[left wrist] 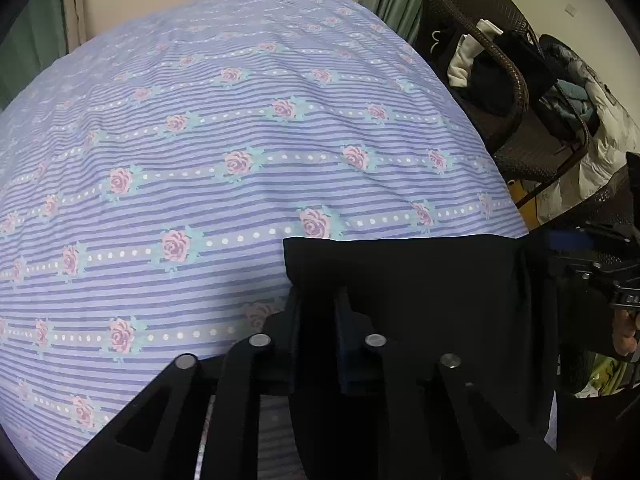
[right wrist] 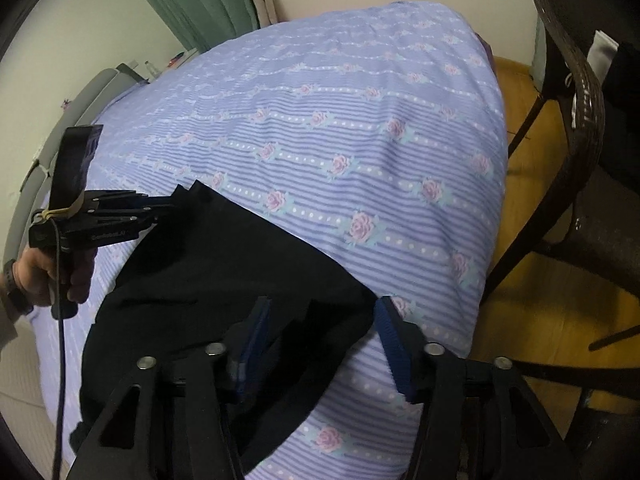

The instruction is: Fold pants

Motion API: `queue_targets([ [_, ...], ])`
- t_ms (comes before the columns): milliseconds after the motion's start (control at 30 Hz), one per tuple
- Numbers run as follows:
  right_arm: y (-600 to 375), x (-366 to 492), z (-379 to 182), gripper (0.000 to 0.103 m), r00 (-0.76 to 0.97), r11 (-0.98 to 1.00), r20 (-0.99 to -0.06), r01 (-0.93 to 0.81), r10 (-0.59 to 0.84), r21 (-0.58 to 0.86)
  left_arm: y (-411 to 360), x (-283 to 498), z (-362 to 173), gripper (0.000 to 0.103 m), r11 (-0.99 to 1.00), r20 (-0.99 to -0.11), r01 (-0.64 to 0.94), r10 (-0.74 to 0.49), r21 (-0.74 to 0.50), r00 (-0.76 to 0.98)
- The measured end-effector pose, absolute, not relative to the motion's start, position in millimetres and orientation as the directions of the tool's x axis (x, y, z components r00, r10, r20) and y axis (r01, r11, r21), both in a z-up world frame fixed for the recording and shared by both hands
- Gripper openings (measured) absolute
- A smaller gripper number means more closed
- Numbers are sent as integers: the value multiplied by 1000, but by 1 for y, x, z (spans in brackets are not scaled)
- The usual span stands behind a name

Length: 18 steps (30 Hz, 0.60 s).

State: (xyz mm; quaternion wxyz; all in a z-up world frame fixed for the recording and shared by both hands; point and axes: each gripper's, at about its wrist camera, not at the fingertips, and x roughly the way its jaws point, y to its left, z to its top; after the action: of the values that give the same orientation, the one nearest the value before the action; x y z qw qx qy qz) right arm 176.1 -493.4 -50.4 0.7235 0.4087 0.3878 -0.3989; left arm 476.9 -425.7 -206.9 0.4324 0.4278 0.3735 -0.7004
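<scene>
Black pants (left wrist: 400, 280) lie on a bed covered by a purple striped sheet with roses (left wrist: 200, 140). In the left wrist view my left gripper (left wrist: 318, 300) is shut on the pants' edge just below their far left corner, with dark cloth pinched between the narrow jaws. The right wrist view shows the same left gripper (right wrist: 176, 202) at the pants' (right wrist: 224, 264) far corner, held by a hand (right wrist: 44, 272). My right gripper (right wrist: 320, 312) stands open over the pants' right corner. Cloth lies between its blue pads (right wrist: 394, 344), and the right pad is clear of it.
A dark wicker chair (right wrist: 580, 120) stands close to the bed's right side on a wooden floor (right wrist: 540, 280). Clothes are piled on the chair (left wrist: 500, 80). Green curtains (right wrist: 200, 0) and a wall lie beyond the bed. The sheet (right wrist: 360, 140) beyond the pants is bare.
</scene>
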Motion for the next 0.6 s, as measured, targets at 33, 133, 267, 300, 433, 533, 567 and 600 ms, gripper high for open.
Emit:
queue_targets([
  [33,-494,176,-54,39,379,340,-890,896,-253,285,-425,476,-207,12,-348,-922,926,-289,-150,-258],
  [133,-499,173,-65,17,378,290,-901,905,-212,312,-424,476,-204,10,-346,-917,928,-308,-140,-253],
  [267,-499,169,-64,2,367,272,-905,913,-215,305,-427,480,-187,10,-334,-904,936,-356,-111,-235],
  [300,-498,169,-60,2,365,286,-904,911,-225,297,-430,480,-182,10,-334,-901,937,-368,-104,-231],
  [433,-503,164,-51,2,356,276,-901,917,-248,286,-442,479,-176,10,-357,-905,930,-362,-86,-223],
  [533,-506,160,-49,2,343,263,-905,924,-251,278,-450,478,-184,10,-372,-919,925,-333,-79,-212],
  [567,-506,158,-51,2,337,258,-909,926,-245,274,-450,477,-186,10,-374,-921,924,-328,-79,-212],
  [600,-505,156,-52,2,329,254,-914,929,-237,268,-451,477,-188,10,-375,-922,923,-323,-83,-214],
])
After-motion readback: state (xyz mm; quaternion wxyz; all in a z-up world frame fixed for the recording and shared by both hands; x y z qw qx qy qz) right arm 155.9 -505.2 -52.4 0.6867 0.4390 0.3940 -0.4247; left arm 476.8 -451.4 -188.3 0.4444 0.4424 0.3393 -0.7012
